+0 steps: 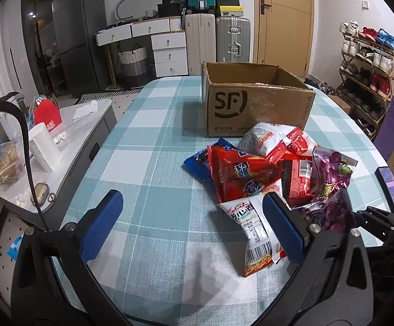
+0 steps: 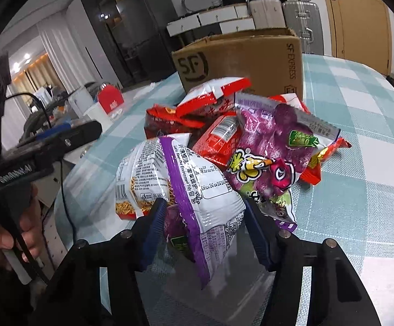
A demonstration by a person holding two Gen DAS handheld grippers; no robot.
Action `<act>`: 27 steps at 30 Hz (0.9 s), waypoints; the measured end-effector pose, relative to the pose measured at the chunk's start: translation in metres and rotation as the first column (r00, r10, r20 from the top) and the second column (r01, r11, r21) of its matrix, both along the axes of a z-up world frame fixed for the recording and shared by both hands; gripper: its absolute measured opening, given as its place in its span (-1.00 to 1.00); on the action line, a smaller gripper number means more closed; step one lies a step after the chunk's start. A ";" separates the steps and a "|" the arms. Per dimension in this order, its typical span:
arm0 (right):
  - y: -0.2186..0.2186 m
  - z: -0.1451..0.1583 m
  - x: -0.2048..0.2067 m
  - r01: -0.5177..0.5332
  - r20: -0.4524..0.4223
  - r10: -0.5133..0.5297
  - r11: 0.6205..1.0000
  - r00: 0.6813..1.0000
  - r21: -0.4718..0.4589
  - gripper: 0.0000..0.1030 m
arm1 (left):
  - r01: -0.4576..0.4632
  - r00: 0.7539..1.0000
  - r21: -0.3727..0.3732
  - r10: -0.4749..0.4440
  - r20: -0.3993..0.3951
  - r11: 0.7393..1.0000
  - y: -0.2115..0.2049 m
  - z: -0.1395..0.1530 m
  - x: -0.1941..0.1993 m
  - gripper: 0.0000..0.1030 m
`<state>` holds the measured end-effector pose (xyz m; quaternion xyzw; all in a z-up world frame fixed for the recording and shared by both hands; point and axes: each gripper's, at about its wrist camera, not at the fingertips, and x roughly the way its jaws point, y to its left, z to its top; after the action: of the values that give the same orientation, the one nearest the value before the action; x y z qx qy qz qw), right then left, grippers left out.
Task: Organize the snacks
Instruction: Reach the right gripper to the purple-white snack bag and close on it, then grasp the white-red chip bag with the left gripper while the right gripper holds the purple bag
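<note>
A pile of snack bags [image 1: 273, 168] lies on the checked tablecloth [image 1: 148, 146] in front of an open SF cardboard box [image 1: 256, 108]. My left gripper [image 1: 193, 195] is open just above the cloth. Its right finger [image 1: 281, 225] is beside a white noodle-snack bag [image 1: 251, 231], and nothing is between the pads. In the right wrist view my right gripper [image 2: 204, 203] is shut on a purple-and-white snack bag [image 2: 197, 179] at the near edge of the pile. Both pads press its sides. A purple bag [image 2: 273, 146] and red bags [image 2: 218, 138] lie behind it, before the box [image 2: 240, 59].
A grey side cabinet [image 1: 88, 125] with a white container, bowls and a red carton stands left of the table. A dark phone [image 1: 390, 187] lies at the table's right edge. A hand [image 2: 6, 217] holds the left gripper's handle. Suitcases, drawers and a shoe rack line the far wall.
</note>
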<state>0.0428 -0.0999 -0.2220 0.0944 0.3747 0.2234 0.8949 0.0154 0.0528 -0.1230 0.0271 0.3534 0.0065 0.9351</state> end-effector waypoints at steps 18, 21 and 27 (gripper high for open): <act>-0.011 0.006 -0.013 -0.014 0.037 0.011 0.997 0.999 0.079 -0.02 | -0.004 1.000 0.020 0.005 -0.028 1.000 0.003 -0.014 0.003 0.99; -0.012 0.010 -0.016 -0.022 0.049 0.018 0.996 0.999 0.088 -0.05 | -0.005 0.999 0.017 0.005 -0.036 1.000 0.005 -0.016 0.001 0.99; -0.014 0.011 -0.023 -0.028 0.060 0.023 0.996 0.998 0.084 -0.07 | 0.006 0.998 -0.022 -0.007 -0.061 1.000 0.008 -0.021 0.004 0.99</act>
<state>0.0200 -0.1142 -0.2112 0.1207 0.3396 0.2531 0.8978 0.0191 0.0604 -0.1437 0.0182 0.3818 -0.0012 0.9241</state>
